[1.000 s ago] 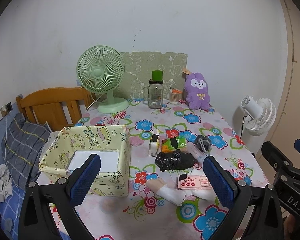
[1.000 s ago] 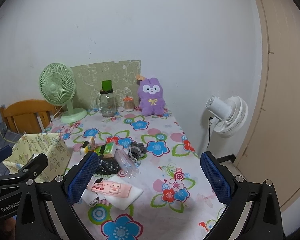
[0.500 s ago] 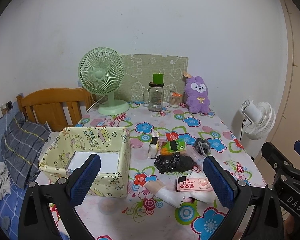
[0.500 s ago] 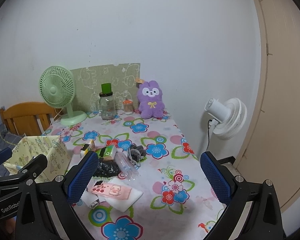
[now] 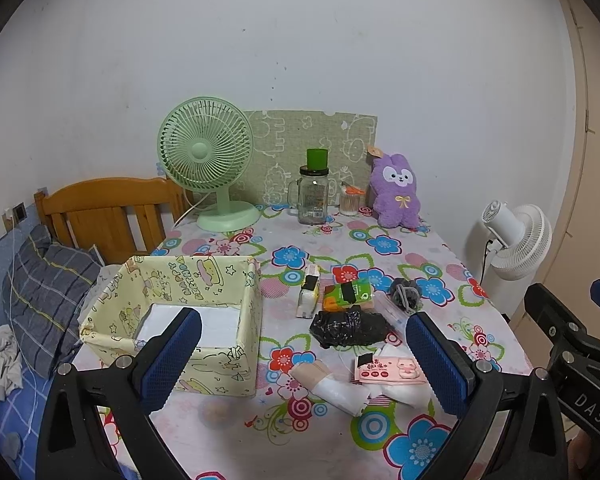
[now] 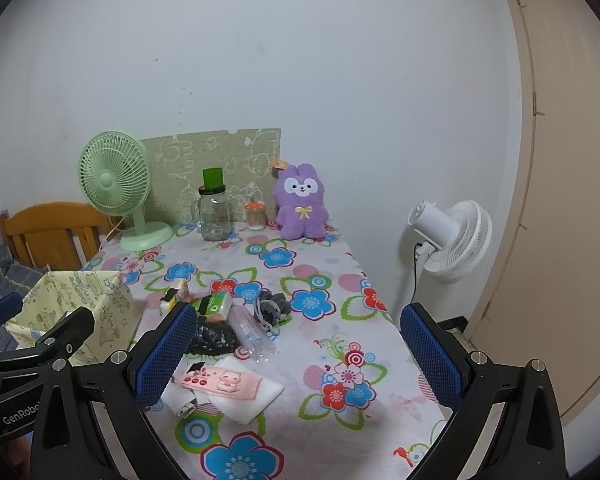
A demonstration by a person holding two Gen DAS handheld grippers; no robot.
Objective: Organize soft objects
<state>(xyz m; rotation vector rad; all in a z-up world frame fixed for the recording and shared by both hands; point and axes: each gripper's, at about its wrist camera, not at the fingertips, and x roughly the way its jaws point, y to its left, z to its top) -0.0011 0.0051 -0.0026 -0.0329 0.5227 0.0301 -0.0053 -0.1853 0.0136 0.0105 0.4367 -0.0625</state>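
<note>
Both grippers hang above the near edge of the flower-print tablecloth [image 5: 384, 240], each with its blue-padded jaws spread wide and holding nothing. Ahead of the left gripper [image 5: 300, 354], past its left finger, stands the pale yellow cartoon-print fabric box [image 5: 204, 280], holding only a white liner. Between its fingers lie the soft things: a crumpled black plastic bag [image 5: 350, 326], a green-and-orange tissue pack [image 5: 346, 294], a pink pig-print pouch [image 5: 388, 369] and a rolled beige-and-white cloth [image 5: 330, 386]. The right gripper [image 6: 296, 354] has the same pile just ahead, beside its left finger. A purple plush rabbit [image 6: 300, 202] sits far ahead against the wall.
</note>
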